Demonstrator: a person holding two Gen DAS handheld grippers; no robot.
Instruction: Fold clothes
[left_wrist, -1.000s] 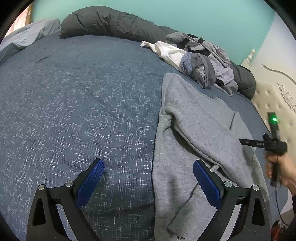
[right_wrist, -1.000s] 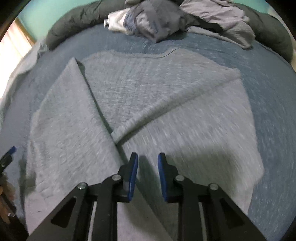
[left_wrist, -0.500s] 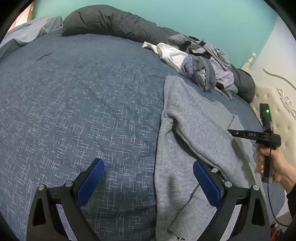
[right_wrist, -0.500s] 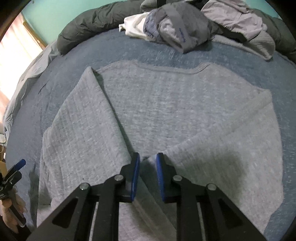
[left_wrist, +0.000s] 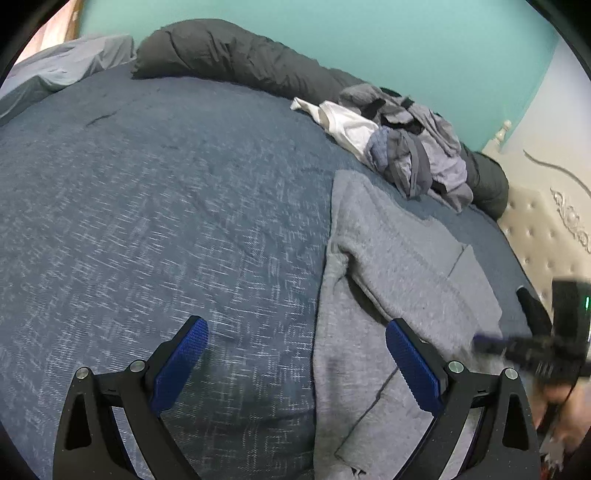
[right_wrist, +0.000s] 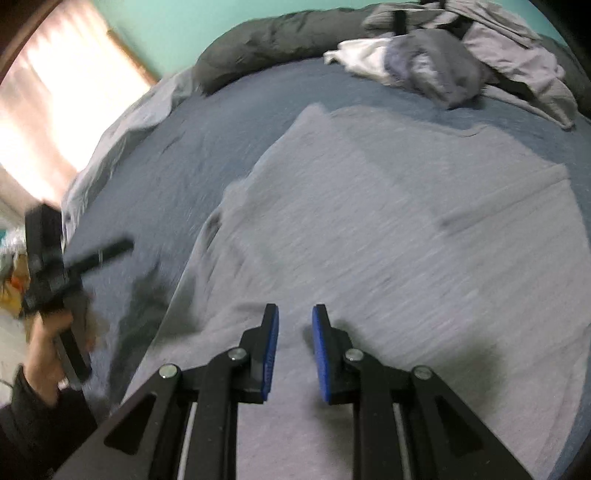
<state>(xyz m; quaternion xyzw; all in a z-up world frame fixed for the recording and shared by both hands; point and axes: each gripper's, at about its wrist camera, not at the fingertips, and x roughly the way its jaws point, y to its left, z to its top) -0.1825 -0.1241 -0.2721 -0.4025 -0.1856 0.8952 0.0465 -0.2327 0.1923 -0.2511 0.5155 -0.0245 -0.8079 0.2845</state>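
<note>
A: Lying flat on the bed (left_wrist: 155, 206), the grey sweater (right_wrist: 406, 229) takes up most of the right wrist view. One sleeve is folded across the body; its edge shows as a diagonal ridge in the left wrist view.

B: Left gripper (left_wrist: 295, 363)?

A: Jaws spread wide, released, nothing between them. One blue pad hangs over bare blue bedspread, the other over the sweater's edge. From the right camera, a hand (right_wrist: 48, 343) grips its handle off the bed's left side; blurred.

B: Right gripper (right_wrist: 294, 350)?

A: Jaws drawn near each other, a narrow gap between the pads. Nothing pinched in that gap as far as the view shows. It sits low over the sweater's near part and casts a dark shadow on the cloth. Touching or just above: cannot tell. In the left view it appears only as a dark blurred shape at the right edge.

B: Anything else on the bed?

A: Clothes pile (left_wrist: 410, 147), greys with one white piece, at the far side just beyond the sweater's top edge. Dark duvet roll (left_wrist: 229, 55) along the teal wall (left_wrist: 406, 44). Tufted headboard (left_wrist: 543, 236) to the right. Bright window (right_wrist: 55, 103) at left in the right view.
</note>
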